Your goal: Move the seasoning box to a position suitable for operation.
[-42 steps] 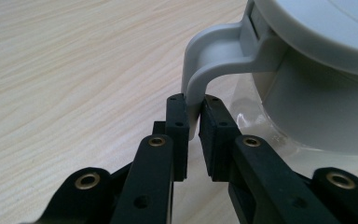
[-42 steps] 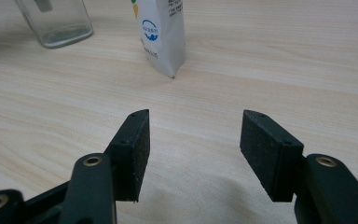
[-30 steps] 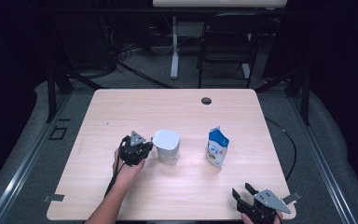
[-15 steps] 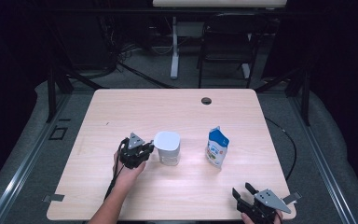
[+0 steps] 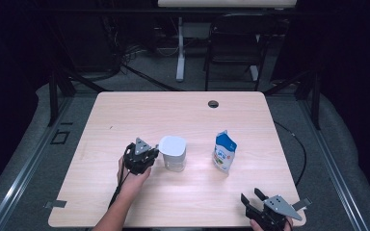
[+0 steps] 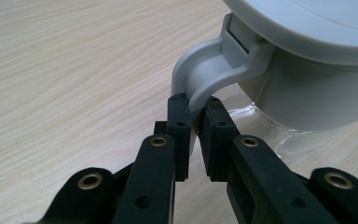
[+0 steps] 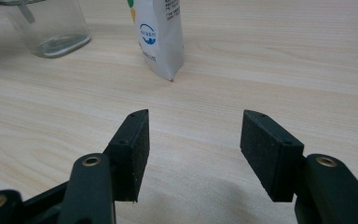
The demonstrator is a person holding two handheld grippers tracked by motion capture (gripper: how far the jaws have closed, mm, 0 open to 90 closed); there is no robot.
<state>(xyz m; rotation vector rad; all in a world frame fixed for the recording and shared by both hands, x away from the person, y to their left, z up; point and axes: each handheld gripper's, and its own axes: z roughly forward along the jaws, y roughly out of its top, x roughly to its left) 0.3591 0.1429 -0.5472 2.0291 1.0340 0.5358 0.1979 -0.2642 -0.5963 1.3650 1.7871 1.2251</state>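
Observation:
A clear jar (image 5: pixel 173 155) with a white lid (image 6: pixel 307 28) stands at the middle of the table. My left gripper (image 5: pixel 155 157) is at its left side, shut on the lid's white latch (image 6: pixel 205 79). Its jaws (image 6: pixel 196 116) have just been closing, with the latch between the pads. A white and blue pouch (image 5: pixel 224 152) stands upright to the right of the jar. My right gripper (image 5: pixel 250 198) rests open near the table's front right edge with nothing between its fingers (image 7: pixel 193 140). It points toward the pouch (image 7: pixel 161 37) and the jar (image 7: pixel 51 28).
The wooden table (image 5: pixel 173 110) has a round cable hole (image 5: pixel 213 103) near its far edge. A chair (image 5: pixel 241 43) and a desk leg (image 5: pixel 179 48) stand beyond the table. My left forearm (image 5: pixel 120 207) comes in over the front edge.

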